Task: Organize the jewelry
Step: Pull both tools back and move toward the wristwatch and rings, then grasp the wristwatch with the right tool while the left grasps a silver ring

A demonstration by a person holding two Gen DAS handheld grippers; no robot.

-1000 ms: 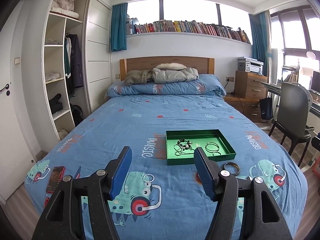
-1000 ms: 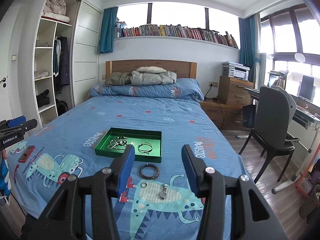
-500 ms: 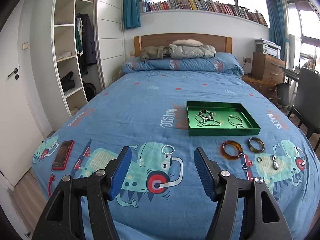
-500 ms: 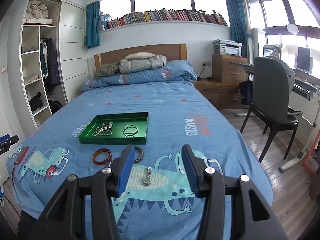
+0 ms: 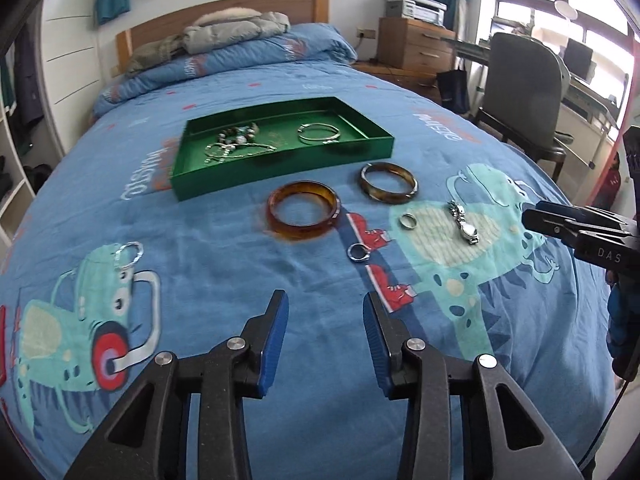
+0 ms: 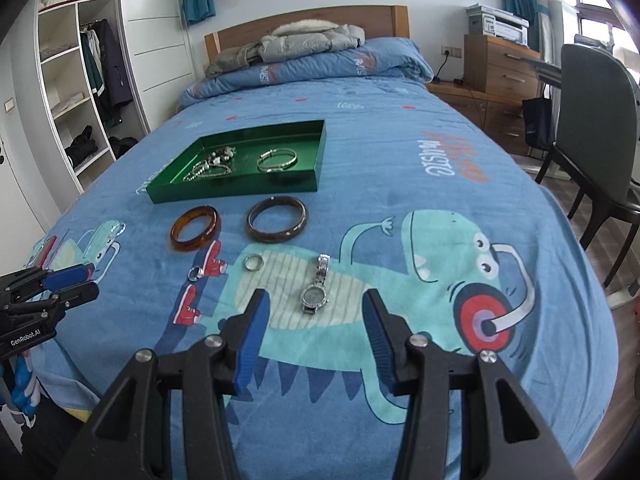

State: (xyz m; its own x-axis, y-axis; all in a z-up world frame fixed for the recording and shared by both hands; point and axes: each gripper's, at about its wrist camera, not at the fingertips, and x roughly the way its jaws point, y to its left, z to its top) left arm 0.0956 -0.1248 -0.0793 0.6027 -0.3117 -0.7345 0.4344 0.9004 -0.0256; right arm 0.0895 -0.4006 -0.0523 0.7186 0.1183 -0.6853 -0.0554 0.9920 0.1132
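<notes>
Blue rubber pads line both tools, and each stands released, gripping nothing. In the right wrist view the right gripper (image 6: 316, 316) hovers low at bottom centre with the silver watch (image 6: 316, 289) lying just ahead, roughly between its spread jaws. The left gripper (image 5: 325, 330) waits above bare quilt (image 5: 224, 264). Further up sit two small rings (image 6: 253, 262) (image 6: 195, 272), then the amber bangle (image 6: 195, 228) and the dark bangle (image 6: 277, 219) side by side, and beyond them the green tray (image 6: 236, 193), already holding chains and a silver bracelet (image 6: 277, 159). The step appears to be the approach to the watch. Best to descend squarely over the case, pinch across its narrow width, and press lightly, since soft bedding may let the metal sink or slip.
</notes>
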